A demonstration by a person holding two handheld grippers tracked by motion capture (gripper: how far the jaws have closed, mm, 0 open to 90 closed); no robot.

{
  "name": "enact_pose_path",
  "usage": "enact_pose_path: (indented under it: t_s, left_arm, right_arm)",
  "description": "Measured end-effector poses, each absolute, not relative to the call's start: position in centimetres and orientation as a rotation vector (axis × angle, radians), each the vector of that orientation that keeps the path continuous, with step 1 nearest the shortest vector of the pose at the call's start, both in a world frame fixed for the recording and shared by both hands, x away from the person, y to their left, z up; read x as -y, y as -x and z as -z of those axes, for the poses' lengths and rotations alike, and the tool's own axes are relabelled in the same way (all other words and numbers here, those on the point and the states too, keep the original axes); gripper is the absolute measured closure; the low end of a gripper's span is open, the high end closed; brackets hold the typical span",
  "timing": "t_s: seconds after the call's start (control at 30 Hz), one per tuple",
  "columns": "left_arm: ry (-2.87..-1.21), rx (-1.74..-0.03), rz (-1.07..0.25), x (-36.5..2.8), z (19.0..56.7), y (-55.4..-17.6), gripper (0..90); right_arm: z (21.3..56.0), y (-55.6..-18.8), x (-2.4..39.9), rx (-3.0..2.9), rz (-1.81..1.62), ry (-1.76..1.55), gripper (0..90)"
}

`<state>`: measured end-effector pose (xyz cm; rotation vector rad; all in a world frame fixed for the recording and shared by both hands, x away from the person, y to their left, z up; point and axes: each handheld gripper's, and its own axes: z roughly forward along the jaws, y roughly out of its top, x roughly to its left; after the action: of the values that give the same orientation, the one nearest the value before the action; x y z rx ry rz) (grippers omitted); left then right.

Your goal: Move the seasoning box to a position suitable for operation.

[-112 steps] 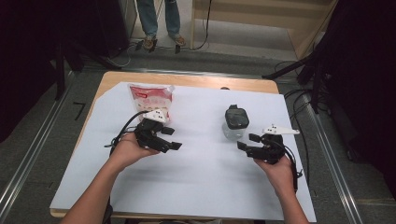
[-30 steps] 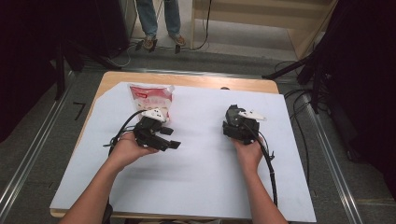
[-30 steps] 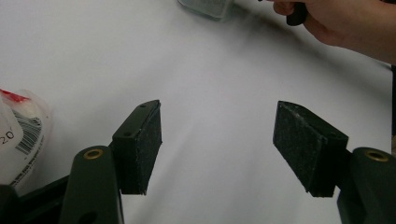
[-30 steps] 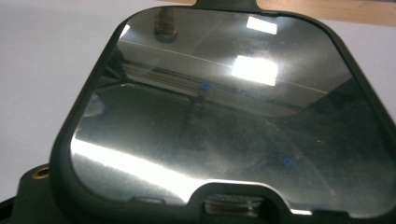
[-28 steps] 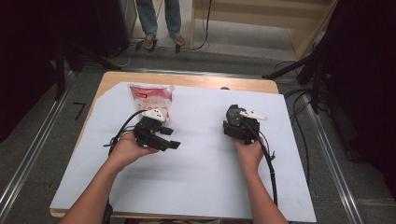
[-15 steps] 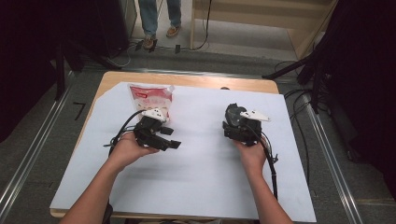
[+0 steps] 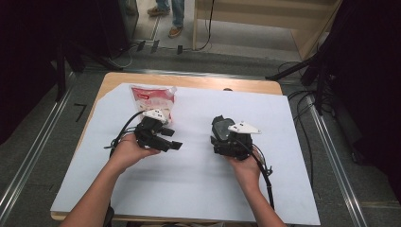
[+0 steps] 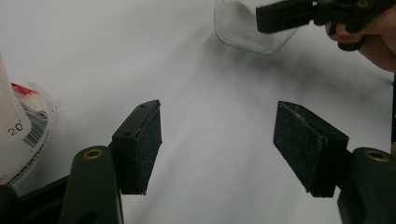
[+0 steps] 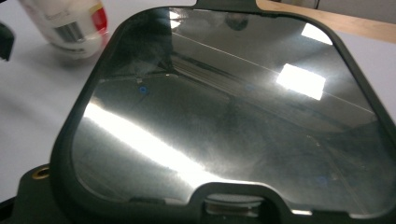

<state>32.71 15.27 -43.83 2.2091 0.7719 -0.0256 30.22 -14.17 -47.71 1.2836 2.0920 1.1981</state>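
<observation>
While the right tool [image 7: 218, 137] grips the container [image 7: 220, 128], we treat the grip itself as the main risk. In the left gripper view, one black jaw of that tool lies across the clear wall of the container, which holds a white filling. In the right gripper view, the glossy dark lid [image 9: 224, 112] sits directly in front of the tool. We cannot see how much of each pad bears on the wall.

Possible faults, as we judge them:
- Slip: the wall looks smooth, so a shallow grip could let the container turn or drop onto the white sheet [image 7: 189, 189].
- Tilt: the container appears to lean in the left gripper view. If the lid is not seated, the filling could escape.
- Collision: the container lies ahead of the left tool [image 7: 171, 138] and to one side. A fast approach could strike its open jaws.
- Snag: the bag [image 7: 152, 98] lies just behind the left tool, so a backward stroke could push it toward the edge of the table [image 7: 189, 82].

The left tool is open, with nothing between its pads and bare sheet beneath them.

Compared with the earliest frame, the container no longer stands alone with the right tool apart on its far side. The right tool has closed around it, and tool and container together have shifted toward the left tool. The left tool and the bag have kept their places.
</observation>
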Motion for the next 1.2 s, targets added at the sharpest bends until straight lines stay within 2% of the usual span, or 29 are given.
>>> enact_pose_path:
  t_s: [0.5, 0.73, 0.87, 1.2]
  left_arm:
    - [-2.210, -0.790, 0.027, -15.5, 43.8, -32.8, 33.7]
    - [-2.210, -0.786, 0.041, -15.3, 43.9, -32.8, 34.0]
    - [-2.222, -0.787, 0.040, -15.3, 44.0, -32.8, 34.2]
    - [-2.216, -0.794, 0.033, -15.4, 44.0, -32.9, 34.2]
  right_arm:
    - [50.2, -28.2, 10.3, -2.193, -1.176, -1.220, 15.9]
    - [50.7, -27.7, 10.1, -2.147, -1.188, -1.195, 15.6]
    - [50.5, -27.7, 9.6, -2.173, -1.174, -1.183, 2.4]
    - [48.6, -26.9, 10.9, -2.247, -1.206, -1.235, 0.0]
